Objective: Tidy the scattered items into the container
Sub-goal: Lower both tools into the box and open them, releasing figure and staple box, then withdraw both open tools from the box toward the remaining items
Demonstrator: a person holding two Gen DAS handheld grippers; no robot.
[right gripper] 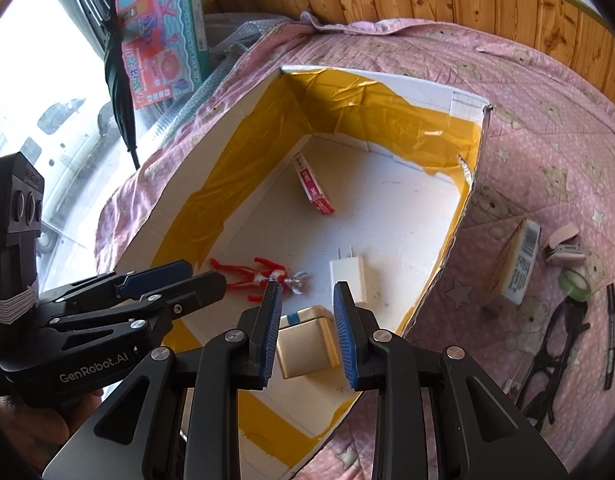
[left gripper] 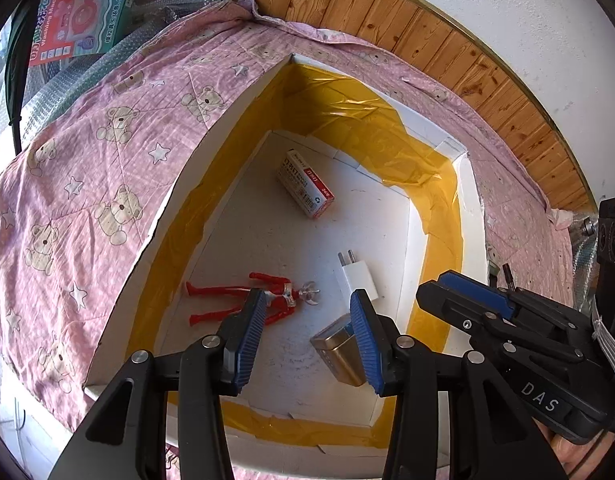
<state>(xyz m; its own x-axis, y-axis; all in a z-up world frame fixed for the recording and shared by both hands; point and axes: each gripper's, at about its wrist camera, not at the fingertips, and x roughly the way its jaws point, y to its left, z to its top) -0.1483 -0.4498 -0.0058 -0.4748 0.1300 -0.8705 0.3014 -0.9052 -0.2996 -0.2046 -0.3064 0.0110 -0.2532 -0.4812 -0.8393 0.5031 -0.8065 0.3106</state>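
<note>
**Tin lying in the box, both tools open: clearing out for the next pick**

Tin (right gripper: 307, 344) is lying on the floor of the box (right gripper: 427, 92), at the near end, and the right tool (right gripper: 306, 286) is hovering directly over it with its jaws spread wide and nothing between them. The left tool (left gripper: 307, 294) is hanging over the same end of the box, also open and empty. A red figure (right gripper: 255, 276), a charger (right gripper: 347, 276) and a staple carton (right gripper: 313, 188) are lying further inside the box, apart from one another.

Judging from this, the tin is counting as placed, and the job is turning to what is lying outside the box, on the quilt (right gripper: 547, 120) to its right: a labelled tub (right gripper: 517, 268) just beside the box wall, then a pink stapler (right gripper: 563, 246), a green tape roll (right gripper: 574, 280), glasses (right gripper: 555, 344) and a thin black stick (right gripper: 610, 332).

Doing it well is meaning lifting the right tool straight up before swinging sideways, since the torn box wall is standing between it and those things. The tub is looking like the sensible next pick, being nearest the box. It is resting on its edge, so closing across its flat faces is likely holding better than pinching the rim. The glasses are calling for a light grip on the frame. The left tool is best staying clear of the right tool's path out of the box.
</note>
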